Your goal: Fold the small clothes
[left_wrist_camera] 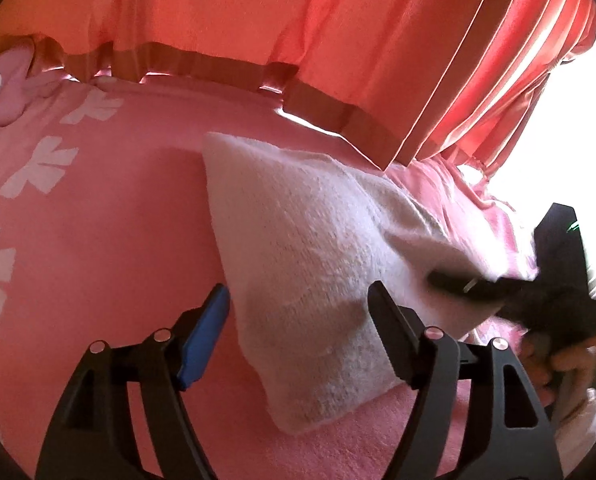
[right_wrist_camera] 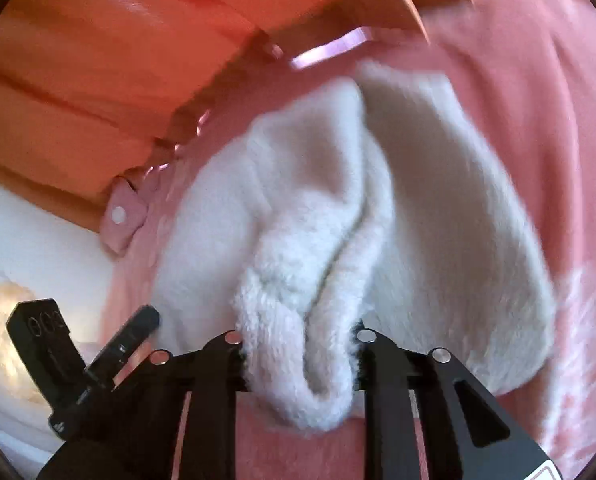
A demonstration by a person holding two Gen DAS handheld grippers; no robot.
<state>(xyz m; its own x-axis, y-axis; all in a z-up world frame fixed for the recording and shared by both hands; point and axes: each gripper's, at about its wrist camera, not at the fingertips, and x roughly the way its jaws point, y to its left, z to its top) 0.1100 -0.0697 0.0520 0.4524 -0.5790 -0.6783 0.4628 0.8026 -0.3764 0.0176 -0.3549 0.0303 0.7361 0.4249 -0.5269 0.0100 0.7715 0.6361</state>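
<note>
The right tongs (right_wrist_camera: 298, 360) are clamping a bunched edge of the white fleece garment (left_wrist_camera: 317, 248) on the pink bed (left_wrist_camera: 118, 220) beside the curtain (left_wrist_camera: 337, 32); the left tongs (left_wrist_camera: 298, 336), gaping, are straddling it, so dragging risks undoing the fold.

Pink blanket (left_wrist_camera: 146, 208) with white bow prints is covering the bed beneath the gripper. Orange-red curtain (left_wrist_camera: 258, 12) is hanging ahead. Daylight is glaring through the window (left_wrist_camera: 569, 152) at far right.
</note>
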